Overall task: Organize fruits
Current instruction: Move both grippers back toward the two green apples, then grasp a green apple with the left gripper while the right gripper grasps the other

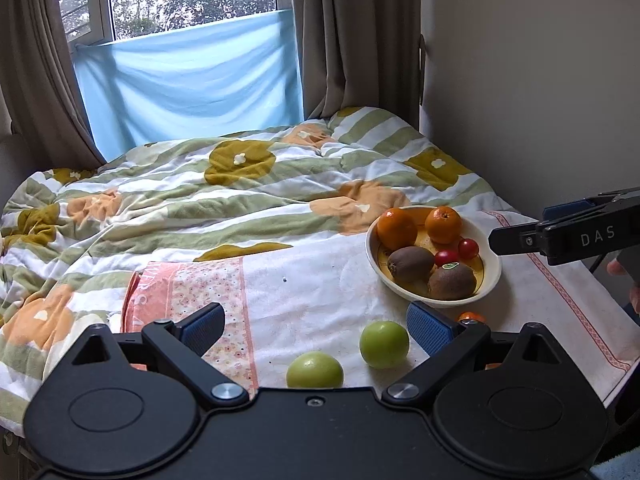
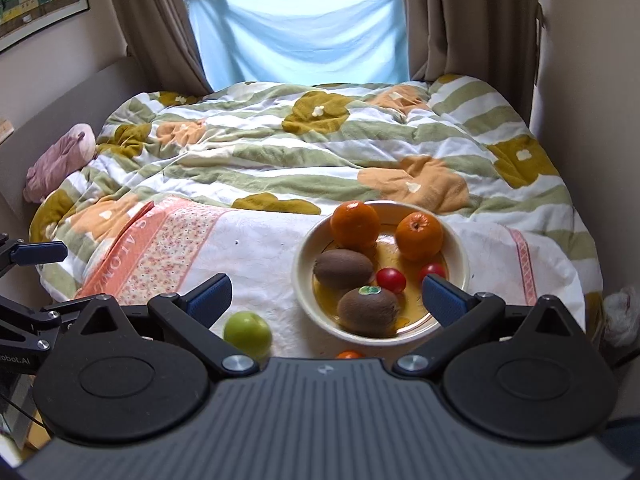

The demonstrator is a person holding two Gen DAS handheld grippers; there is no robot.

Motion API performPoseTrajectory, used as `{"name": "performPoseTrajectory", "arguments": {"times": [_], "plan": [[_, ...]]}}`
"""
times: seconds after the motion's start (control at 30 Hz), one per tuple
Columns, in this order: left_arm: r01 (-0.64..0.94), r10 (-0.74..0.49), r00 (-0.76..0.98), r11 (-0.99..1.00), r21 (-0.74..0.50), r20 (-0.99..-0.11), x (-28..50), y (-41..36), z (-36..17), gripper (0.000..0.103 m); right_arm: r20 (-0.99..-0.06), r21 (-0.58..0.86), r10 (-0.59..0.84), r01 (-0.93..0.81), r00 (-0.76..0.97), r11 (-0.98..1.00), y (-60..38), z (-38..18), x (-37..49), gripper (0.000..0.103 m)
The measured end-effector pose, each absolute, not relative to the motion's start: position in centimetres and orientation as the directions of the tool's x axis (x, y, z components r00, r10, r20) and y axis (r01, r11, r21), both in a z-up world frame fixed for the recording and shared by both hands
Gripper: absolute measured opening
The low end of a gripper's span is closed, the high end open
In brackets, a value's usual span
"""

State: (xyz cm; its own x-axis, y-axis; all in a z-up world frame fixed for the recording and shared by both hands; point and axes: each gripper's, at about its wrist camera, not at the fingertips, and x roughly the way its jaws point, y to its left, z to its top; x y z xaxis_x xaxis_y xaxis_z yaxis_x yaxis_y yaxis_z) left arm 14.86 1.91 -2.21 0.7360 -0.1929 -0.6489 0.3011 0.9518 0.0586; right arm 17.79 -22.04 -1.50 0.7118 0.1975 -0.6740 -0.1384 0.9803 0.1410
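Note:
A cream bowl [image 1: 493, 276] [image 2: 303, 300] on a white towel holds two oranges [image 1: 397, 228], two kiwis [image 1: 411, 264] and two cherry tomatoes [image 1: 447, 258]. Two green apples [image 1: 384, 344] [image 1: 315, 370] lie loose on the towel in front of the bowl. A small orange fruit [image 1: 472, 317] [image 2: 349, 355] peeks out near the bowl's front rim. My left gripper [image 1: 318, 330] hangs open above the apples, gripping nothing. My right gripper [image 2: 326, 300] is open above the bowl's near side, nothing held; one apple [image 2: 247, 334] lies by its left finger.
The towel with a pink floral band [image 1: 192, 280] lies over a flowered quilt [image 1: 240, 184] on a bed. A wall [image 1: 520, 100] stands close on the right, curtains and a blue cloth [image 1: 188, 80] behind. A pink soft toy [image 2: 60, 160] lies far left.

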Motion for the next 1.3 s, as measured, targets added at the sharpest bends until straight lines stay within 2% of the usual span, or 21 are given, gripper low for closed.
{"name": "performPoseTrajectory", "arguments": {"times": [0.37, 0.87, 1.17, 1.3], "plan": [[0.402, -0.279, 0.682, 0.915, 0.028, -0.676, 15.2, 6.7, -3.7, 0.1, -0.715, 0.189, 0.15, -0.018, 0.683, 0.982, -16.1, -3.5, 16.2, 0.103], [0.576, -0.37, 0.544, 0.818, 0.015, -0.753, 19.4, 5.9, -11.7, 0.099, -0.769, 0.217, 0.092, 0.122, 0.633, 0.969, -12.4, -9.9, 18.0, 0.103], [0.617, -0.361, 0.504, 0.786, 0.035, -0.784, 21.1, 4.3, -14.8, 0.09, -0.779, 0.23, 0.09, 0.149, 0.62, 0.962, -12.6, -12.4, 19.1, 0.103], [0.623, -0.361, 0.477, 0.782, 0.019, -0.801, 21.7, 4.0, -15.5, 0.077, -0.784, 0.221, 0.085, 0.149, 0.614, 0.964, -12.5, -12.8, 19.4, 0.103]]}}
